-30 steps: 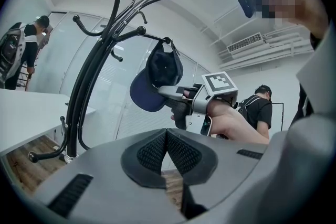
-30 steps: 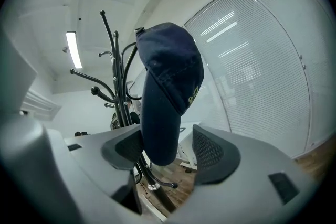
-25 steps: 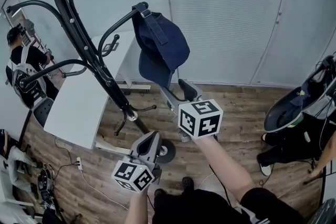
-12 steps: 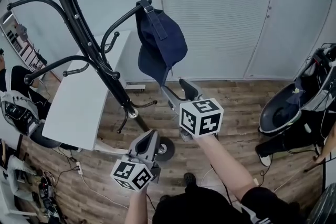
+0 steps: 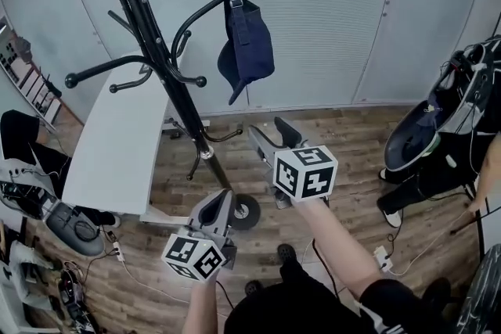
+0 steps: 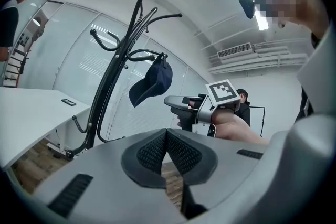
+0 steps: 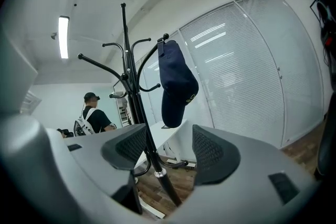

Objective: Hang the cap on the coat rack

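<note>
Navy cap point(image 5: 249, 43) hangs from coat rack point(image 5: 174, 82); right tool point(image 5: 266, 129) withdrew, jaws apart; left tool point(image 5: 221, 199) closed.

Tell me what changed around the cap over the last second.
The right gripper has drawn back and down from the cap, jaws open and empty; the gap between them has widened. The cap stays hung on the coat rack hook, and the left gripper stays low and shut.
</note>
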Demonstrator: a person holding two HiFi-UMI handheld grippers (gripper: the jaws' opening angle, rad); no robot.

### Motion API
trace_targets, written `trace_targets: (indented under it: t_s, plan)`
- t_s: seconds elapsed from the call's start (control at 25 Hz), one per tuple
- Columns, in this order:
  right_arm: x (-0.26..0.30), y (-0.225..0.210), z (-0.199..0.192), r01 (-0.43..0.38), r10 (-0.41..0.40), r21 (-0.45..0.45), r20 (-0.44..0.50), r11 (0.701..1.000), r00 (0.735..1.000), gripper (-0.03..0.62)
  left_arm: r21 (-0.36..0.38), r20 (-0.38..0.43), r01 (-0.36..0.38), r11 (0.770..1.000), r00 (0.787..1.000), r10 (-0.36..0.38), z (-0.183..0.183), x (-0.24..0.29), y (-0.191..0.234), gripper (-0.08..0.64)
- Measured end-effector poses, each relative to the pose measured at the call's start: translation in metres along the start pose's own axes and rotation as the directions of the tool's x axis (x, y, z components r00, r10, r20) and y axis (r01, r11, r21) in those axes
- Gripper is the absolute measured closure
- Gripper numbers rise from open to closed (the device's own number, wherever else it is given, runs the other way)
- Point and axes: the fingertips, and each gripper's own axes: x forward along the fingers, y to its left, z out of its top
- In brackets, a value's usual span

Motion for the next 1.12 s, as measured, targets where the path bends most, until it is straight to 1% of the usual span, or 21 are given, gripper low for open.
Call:
trace_targets:
  t_s: [0.2,0.36,0.44,0.56,0.68,0.76,0.92,1.0,1.12]
  plan:
    - [-0.024,0.027,-0.017,0.039,-0.039,-0.028,-0.004,0.999,0.999,0.318,-0.002,0.002,0.041,0.999,0.999,-0.041,0.000,-0.035,-0.001,0.545]
    - [-0.051,0.037,-0.027,0.084,-0.084,-0.051,0.001,0.995,0.996,0.318,-0.006,-0.003,0.075,0.997,0.997,-0.075,-0.003,-0.057,-0.008,0.545]
    - [-0.063,0.046,-0.035,0.087,-0.087,-0.073,0.001,0.994,0.996,0.323,-0.004,-0.006,0.083,0.997,0.997,-0.083,-0.006,-0.069,-0.009,0.545]
    - [-0.077,0.065,-0.047,0.080,-0.080,-0.115,0.003,0.990,0.997,0.354,-0.003,-0.003,0.089,0.996,0.996,-0.089,-0.008,-0.087,-0.008,0.545]
    - [-0.087,0.086,-0.059,0.051,-0.050,-0.158,0.009,0.986,0.999,0.398,-0.009,-0.006,0.096,0.995,0.995,-0.096,-0.012,-0.102,-0.005,0.545]
    - [-0.090,0.102,-0.066,0.006,-0.004,-0.174,0.009,0.985,1.000,0.434,-0.005,-0.008,0.103,0.995,0.995,-0.103,-0.013,-0.110,-0.001,0.545]
    - [-0.095,0.127,-0.071,-0.075,0.077,-0.199,0.004,0.977,0.997,0.483,-0.021,0.008,0.084,0.996,0.996,-0.084,-0.006,-0.116,0.013,0.545]
    - [-0.099,0.134,-0.072,-0.093,0.096,-0.212,0.003,0.973,0.995,0.495,-0.019,0.019,0.086,0.996,0.996,-0.085,-0.001,-0.116,0.017,0.545]
    - [-0.105,0.141,-0.072,-0.109,0.116,-0.226,0.016,0.968,0.993,0.518,0.005,0.033,0.102,0.995,0.994,-0.102,0.007,-0.113,0.016,0.545]
